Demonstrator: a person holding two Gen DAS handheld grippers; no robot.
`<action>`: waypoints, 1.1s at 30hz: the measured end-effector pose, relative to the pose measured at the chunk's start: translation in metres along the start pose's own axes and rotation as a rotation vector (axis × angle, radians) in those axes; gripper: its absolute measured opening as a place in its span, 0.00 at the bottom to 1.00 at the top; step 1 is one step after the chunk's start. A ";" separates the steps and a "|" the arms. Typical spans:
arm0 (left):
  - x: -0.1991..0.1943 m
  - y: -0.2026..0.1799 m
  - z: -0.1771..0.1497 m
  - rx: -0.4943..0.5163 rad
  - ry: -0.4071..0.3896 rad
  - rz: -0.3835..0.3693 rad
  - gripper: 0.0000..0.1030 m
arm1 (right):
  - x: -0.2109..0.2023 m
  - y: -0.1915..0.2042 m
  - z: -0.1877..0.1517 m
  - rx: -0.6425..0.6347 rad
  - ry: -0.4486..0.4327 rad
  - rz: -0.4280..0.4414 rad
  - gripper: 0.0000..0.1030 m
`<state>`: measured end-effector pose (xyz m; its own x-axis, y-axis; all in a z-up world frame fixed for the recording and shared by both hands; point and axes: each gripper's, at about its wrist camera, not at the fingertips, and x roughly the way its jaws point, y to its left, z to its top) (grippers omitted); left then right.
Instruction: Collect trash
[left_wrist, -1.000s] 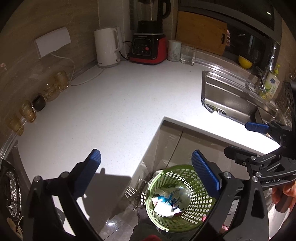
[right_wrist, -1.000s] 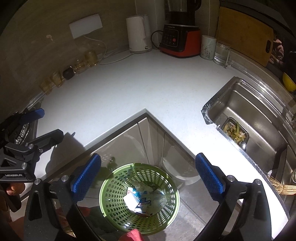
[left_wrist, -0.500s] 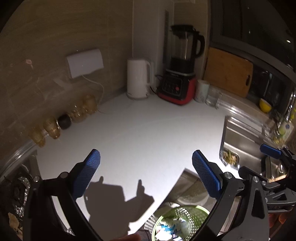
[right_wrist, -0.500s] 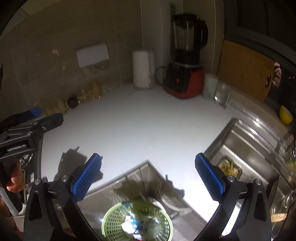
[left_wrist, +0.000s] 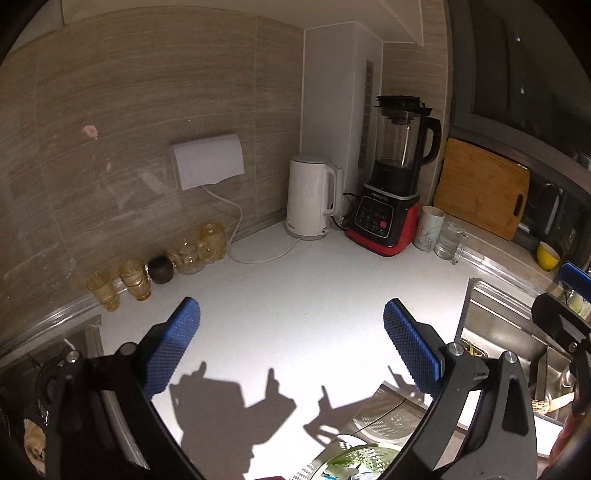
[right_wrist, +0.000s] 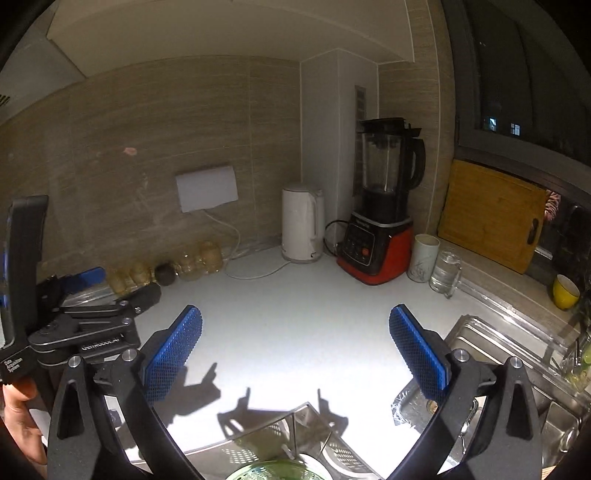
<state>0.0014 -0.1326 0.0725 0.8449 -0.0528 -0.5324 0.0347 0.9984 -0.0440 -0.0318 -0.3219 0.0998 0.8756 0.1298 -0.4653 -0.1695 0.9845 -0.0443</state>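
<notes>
My left gripper (left_wrist: 291, 343) is open and empty, held above the white countertop (left_wrist: 295, 317). My right gripper (right_wrist: 295, 343) is open and empty too, above the same countertop (right_wrist: 295, 332). The green trash basket (left_wrist: 364, 461) with wrappers in it shows only as a rim at the bottom edge of the left wrist view, below the counter's inner corner. Its rim also shows in the right wrist view (right_wrist: 273, 472). The left gripper's body (right_wrist: 74, 325) appears at the left of the right wrist view. No loose trash shows on the counter.
At the back stand a white kettle (left_wrist: 312, 199), a red-based blender (left_wrist: 391, 199), a white cup (left_wrist: 428, 229), a glass mug (left_wrist: 448, 242) and a wooden cutting board (left_wrist: 480, 188). Amber glasses (left_wrist: 136, 273) line the left wall. A steel sink (right_wrist: 491, 350) lies right.
Both grippers have tilted up and away from the basket. The basket has dropped from the middle of both views to the bottom edge, and the back wall now fills the frames.
</notes>
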 end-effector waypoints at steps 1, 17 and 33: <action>0.000 0.000 0.000 0.000 0.003 0.006 0.92 | 0.001 0.000 0.000 -0.004 0.003 0.001 0.98; 0.005 -0.002 -0.005 -0.008 0.020 0.023 0.92 | 0.007 -0.007 -0.004 0.008 0.031 0.004 0.98; 0.011 -0.002 -0.006 0.012 0.025 0.013 0.92 | 0.006 -0.009 -0.009 0.019 0.037 0.006 0.98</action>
<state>0.0074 -0.1349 0.0615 0.8316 -0.0398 -0.5540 0.0300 0.9992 -0.0267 -0.0291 -0.3310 0.0898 0.8571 0.1314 -0.4981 -0.1655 0.9859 -0.0248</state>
